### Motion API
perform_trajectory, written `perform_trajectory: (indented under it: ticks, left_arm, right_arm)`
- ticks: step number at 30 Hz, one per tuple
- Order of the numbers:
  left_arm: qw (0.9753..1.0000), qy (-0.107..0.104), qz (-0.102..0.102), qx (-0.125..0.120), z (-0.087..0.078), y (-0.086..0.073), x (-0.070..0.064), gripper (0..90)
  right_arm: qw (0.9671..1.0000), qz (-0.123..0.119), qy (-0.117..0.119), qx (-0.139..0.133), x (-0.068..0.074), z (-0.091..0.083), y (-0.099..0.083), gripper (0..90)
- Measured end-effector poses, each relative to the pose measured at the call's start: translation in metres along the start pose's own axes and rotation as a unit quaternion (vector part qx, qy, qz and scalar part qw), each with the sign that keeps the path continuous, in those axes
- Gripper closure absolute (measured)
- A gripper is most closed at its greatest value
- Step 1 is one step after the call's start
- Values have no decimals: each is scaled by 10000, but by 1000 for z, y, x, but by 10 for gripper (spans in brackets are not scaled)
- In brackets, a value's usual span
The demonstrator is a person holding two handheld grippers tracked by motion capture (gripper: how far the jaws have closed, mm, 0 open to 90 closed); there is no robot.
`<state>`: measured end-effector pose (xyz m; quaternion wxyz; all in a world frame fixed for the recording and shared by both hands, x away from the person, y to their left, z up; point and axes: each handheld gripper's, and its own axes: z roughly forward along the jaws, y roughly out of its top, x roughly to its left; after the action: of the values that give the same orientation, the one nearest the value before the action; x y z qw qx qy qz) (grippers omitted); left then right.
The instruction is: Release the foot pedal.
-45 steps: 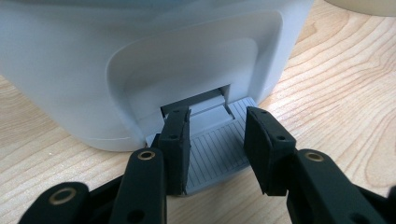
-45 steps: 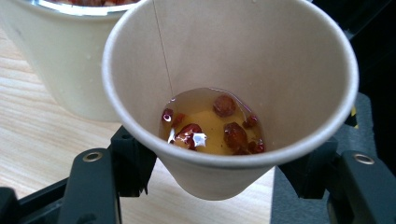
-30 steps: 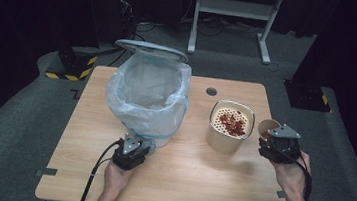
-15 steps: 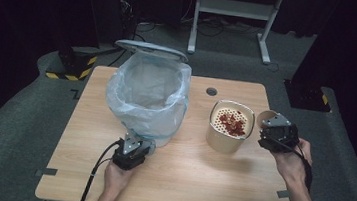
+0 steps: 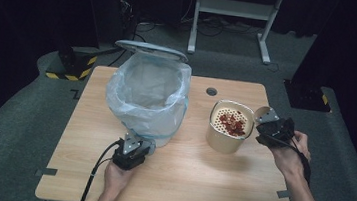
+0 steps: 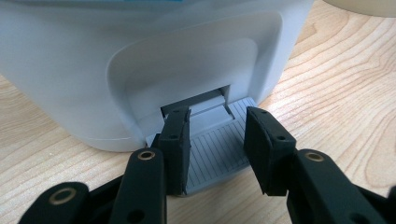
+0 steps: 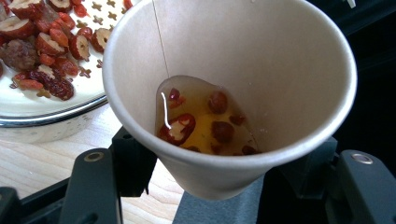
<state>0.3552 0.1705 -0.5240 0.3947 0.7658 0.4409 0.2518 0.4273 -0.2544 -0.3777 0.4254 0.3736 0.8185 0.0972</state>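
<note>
Cup: we hold a paper cup (image 7: pixel 229 88) in the right gripper (image 5: pixel 275 130), tilted toward the strainer pot (image 5: pixel 230 127) and just beside its rim, at the right of the table (image 5: pixel 183 181).
Contents: a little amber liquid with red date pieces lies pooled in the low side of the cup.
Handling: we judge the cup light, thin-walled and easy to crush; the wet inside may soften it. We would grip it low on the wall, firmly but not hard, where the jaws clasp it now.
Right gripper: clenched around the cup's lower wall.
Left gripper (image 5: pixel 132 152): jaws parted, astride the grey pedal (image 6: pixel 219 149) at the foot of the bin (image 5: pixel 149 97); we cannot tell whether they press on it.
Bin: lid (image 5: pixel 151 51) raised, clear bag lining it, left of the pot.
Change: against the earlier frames, our right hand has come nearer the pot and tipped the cup further; the left gripper, bin and pot lie as before.
</note>
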Motion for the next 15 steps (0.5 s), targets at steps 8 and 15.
perform_trajectory:
  ticks: [8,15]
  left_arm:
    - [10000,0,-2,-3,0,0,0,608]
    - [10000,0,-7,-1,0,0,0,609]
  right_arm:
    - [9990,-384,-205,67,7,-1,6,361]
    - [9957,-796,-435,169,13,0,13,362]
